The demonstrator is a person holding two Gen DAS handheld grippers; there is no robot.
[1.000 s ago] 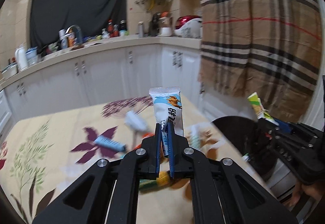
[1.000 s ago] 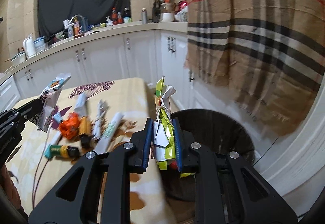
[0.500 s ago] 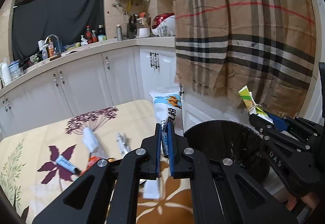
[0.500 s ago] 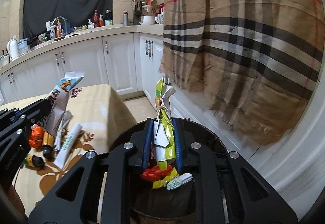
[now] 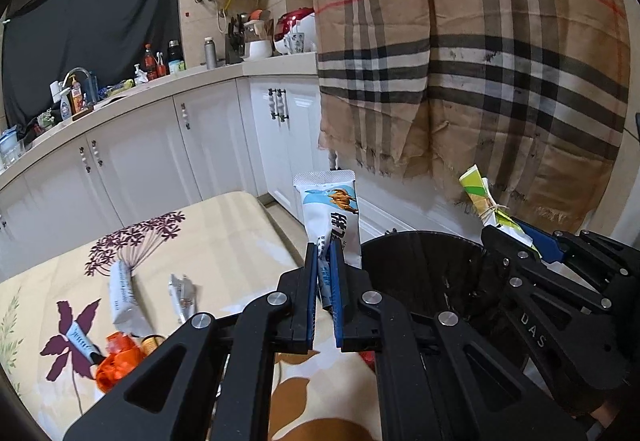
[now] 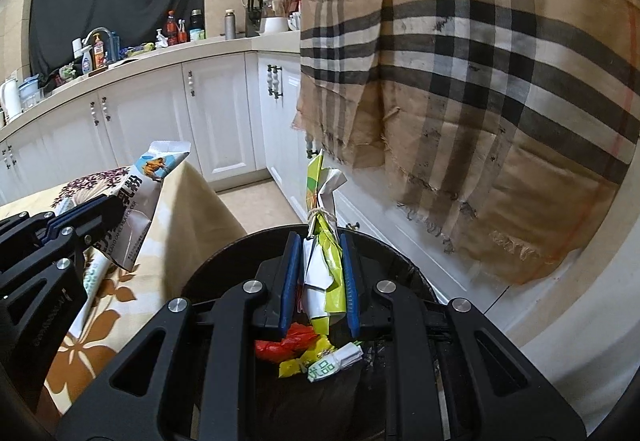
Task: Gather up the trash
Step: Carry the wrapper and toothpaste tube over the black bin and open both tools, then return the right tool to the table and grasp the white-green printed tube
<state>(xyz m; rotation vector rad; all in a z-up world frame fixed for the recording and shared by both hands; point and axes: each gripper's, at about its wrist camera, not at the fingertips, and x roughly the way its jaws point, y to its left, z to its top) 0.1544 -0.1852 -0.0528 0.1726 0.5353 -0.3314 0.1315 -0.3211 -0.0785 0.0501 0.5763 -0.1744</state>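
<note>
Hiding bin [image 6: 408, 273] bottom: right gripper [image 6: 320, 277] w/ wrapper [image 6: 326, 261].

Hand-held grippers: two, left hand-held gripper [image 5: 323, 261] and right hand-held gripper [image 6: 319, 273].
Held wrappers: two, one white pouch [image 5: 334, 217], one green-yellow tied wrapper [image 6: 323, 241].
Black bins [image 6: 404, 261]: one.
Floral-cloth benches [image 5: 224, 237]: one.
White sachets [image 5: 122, 291] lying on bench: at least two.

Glossy white plastic pouch [image 5: 330, 209]; crinkled green-white paper wrapper [image 6: 324, 241], string-tied. Matt black plastic bin [image 6: 404, 261]. Smooth floral tablecloth [image 5: 224, 229], slight sheen. Rough frayed plaid cloth [image 5: 480, 61] at 1 o'clock. Gloss white cabinets [image 5: 160, 153].
</note>
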